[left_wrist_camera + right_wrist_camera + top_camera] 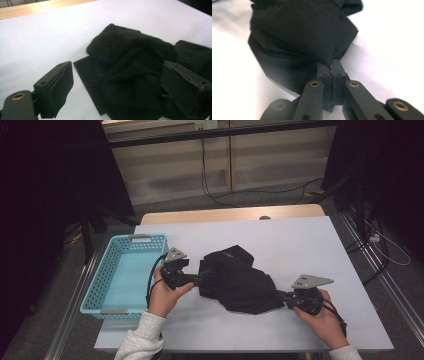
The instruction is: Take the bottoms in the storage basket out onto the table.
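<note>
Garment (pixel 240 280), black, soft and limp, lies crumpled mid-frame on the white worktop (pixel 300 240). Right hand-held gripper (pixel 331 67) pinches its lower-right edge tight; left hand-held gripper (pixel 117 82) gapes wide over the cloth's left edge, gripping nothing. Likely light; best taken by edges.

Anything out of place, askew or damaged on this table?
Nothing damaged or spilled. The black garment lies crumpled mid-table, as handling would leave it. The right claw is shut on its edge; the left claw stands open. The turquoise basket sits square.
</note>
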The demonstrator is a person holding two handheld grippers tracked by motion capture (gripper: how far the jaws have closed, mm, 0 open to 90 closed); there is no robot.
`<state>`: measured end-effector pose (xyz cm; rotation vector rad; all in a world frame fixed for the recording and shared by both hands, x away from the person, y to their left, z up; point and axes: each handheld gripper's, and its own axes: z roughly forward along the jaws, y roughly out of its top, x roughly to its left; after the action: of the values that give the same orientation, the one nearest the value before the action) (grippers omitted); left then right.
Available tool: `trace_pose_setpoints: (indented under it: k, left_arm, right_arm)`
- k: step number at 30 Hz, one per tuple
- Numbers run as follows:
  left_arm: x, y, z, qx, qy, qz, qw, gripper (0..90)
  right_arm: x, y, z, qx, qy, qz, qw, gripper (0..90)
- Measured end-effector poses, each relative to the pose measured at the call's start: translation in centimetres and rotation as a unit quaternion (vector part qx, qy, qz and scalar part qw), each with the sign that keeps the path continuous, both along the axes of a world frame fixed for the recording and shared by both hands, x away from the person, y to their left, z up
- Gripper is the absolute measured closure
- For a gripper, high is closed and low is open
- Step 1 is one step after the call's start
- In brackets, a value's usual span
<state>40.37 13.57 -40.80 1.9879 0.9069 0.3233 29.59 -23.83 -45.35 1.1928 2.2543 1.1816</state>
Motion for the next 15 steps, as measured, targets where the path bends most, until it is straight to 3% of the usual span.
trace_pose_setpoints:
  k: [3, 7, 11, 12, 13, 15]
  left_arm:
    - [0.1, -0.4, -0.4, 0.005, -0.002, 0.002, 1.0000, 11.9]
    - [0.6, -1.1, -1.0, 0.001, -0.008, 0.008, 0.9999, 13.5]
    - [1.0, -1.8, -1.5, 0.003, 0.002, 0.010, 0.9999, 15.0]
    - [1.0, -1.9, -1.6, 0.001, 0.001, 0.009, 1.0000, 15.5]
    - [1.1, -2.0, -1.9, 0.014, -0.002, 0.003, 0.9999, 18.2]
    - [1.2, -2.1, -2.1, 0.014, 0.000, 0.002, 0.9999, 20.0]
  right_arm:
    - [-0.1, -0.3, -0.2, -0.008, 0.006, 0.010, 0.9999, 88.7]
    - [-0.4, 1.0, -0.6, -0.008, 0.014, 0.055, 0.9983, 87.9]
    - [-0.4, 1.9, -0.9, -0.018, 0.026, 0.074, 0.9968, 86.2]
    - [-0.4, 2.0, -0.9, -0.021, 0.027, 0.077, 0.9964, 81.6]
    - [-0.4, 2.0, -0.7, -0.019, 0.018, 0.060, 0.9978, 67.6]
    - [-0.4, 1.9, -0.5, -0.018, 0.012, 0.048, 0.9986, 65.0]
